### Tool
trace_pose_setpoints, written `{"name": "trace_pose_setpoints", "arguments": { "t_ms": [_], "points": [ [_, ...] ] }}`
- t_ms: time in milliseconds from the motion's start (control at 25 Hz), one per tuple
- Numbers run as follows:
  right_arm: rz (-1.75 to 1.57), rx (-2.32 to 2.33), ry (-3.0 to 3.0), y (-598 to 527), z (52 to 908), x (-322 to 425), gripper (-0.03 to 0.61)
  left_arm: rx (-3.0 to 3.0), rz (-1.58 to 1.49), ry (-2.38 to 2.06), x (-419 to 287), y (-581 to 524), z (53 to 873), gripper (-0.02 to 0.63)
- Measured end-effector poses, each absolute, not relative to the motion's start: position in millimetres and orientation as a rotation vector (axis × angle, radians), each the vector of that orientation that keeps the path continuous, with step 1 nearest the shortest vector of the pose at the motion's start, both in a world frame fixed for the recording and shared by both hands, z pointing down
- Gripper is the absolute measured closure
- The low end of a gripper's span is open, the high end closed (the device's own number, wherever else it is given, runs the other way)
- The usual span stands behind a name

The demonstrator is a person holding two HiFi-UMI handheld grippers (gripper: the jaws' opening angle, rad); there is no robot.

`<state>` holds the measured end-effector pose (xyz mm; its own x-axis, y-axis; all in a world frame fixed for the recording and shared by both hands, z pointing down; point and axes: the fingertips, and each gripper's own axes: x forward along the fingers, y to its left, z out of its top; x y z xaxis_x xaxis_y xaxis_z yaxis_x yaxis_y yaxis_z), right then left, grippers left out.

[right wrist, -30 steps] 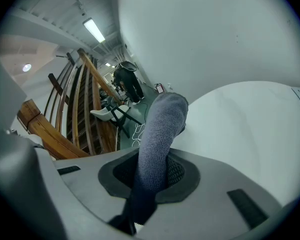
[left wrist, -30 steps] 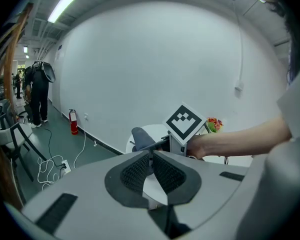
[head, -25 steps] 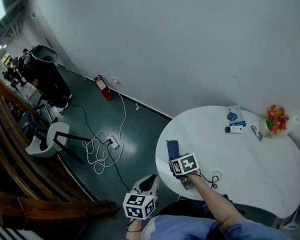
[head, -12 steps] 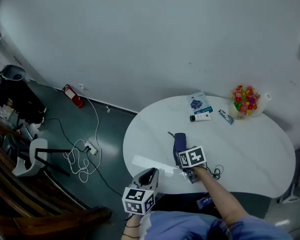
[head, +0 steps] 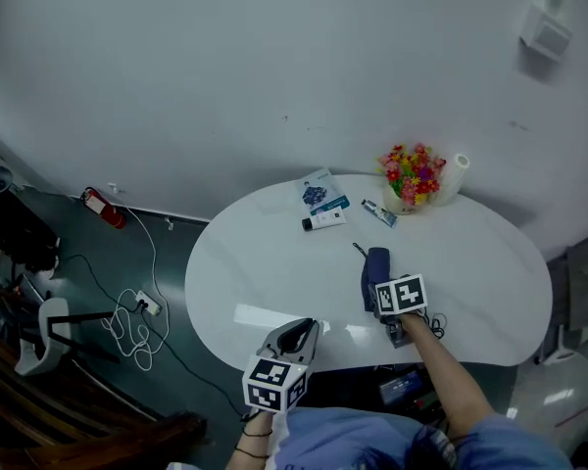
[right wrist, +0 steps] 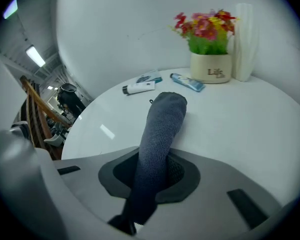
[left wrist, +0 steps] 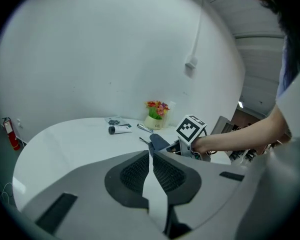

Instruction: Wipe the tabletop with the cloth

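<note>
Nearest me, low in the middle of the head view, the left gripper [head: 296, 333] hangs at the table's near edge. Its jaws are drawn together to a thin slit with nothing between them, so it has no part in the wiping.

Just past it, right of centre, the right gripper [head: 380, 300] is clamped on the cloth [head: 376, 265]. In the right gripper view the dark blue-grey cloth [right wrist: 162, 124] runs out from between the jaws as a thick roll, its far end lying on the white table [right wrist: 245, 129].

I'd say the wipe is only beginning: most of the tabletop [head: 265, 262] lies off to the left. A roll touches the top along a narrow line, so tipping the gripper down and pressing would give it a wider bearing. Long overlapping strokes would then beat short dabs. The grip needs to hold firm so the cloth doesn't drag out.

A thin black cable [head: 429, 323] lies close by the right hand and could snag.

At the far edge, toward the upper middle, stand a white tube [head: 323, 221], a blue tube [head: 379, 213] and a flower pot [head: 410, 174]. Strokes should stop short of them.
</note>
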<state>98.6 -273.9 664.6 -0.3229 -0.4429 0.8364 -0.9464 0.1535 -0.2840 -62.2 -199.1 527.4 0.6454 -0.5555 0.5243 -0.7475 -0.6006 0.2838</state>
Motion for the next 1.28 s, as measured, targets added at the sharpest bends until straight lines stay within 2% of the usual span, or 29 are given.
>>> {"name": "trace_pose_setpoints", "arguments": {
  "t_ms": [320,840,1040,1280],
  "points": [
    [1.144,1.522,-1.736,-244.1,664.6,259.3,0.508,2.453,0.594,-0.9,33.8,-190.8,523.9,0.594],
    [1.156,1.78,-1.506,-161.8,663.7,521.8,0.508,2.586,0.634,-0.598,235.1,-151.0,520.9,0.594],
    [1.165,1.862,-1.392,-114.6,667.8,605.9,0.508,2.62,0.669,-0.553,265.8,-144.5,518.3,0.594],
    [1.207,1.97,-1.268,-68.7,668.1,672.2,0.508,2.589,0.688,-0.623,260.5,-150.0,520.7,0.594]
  ]
}}
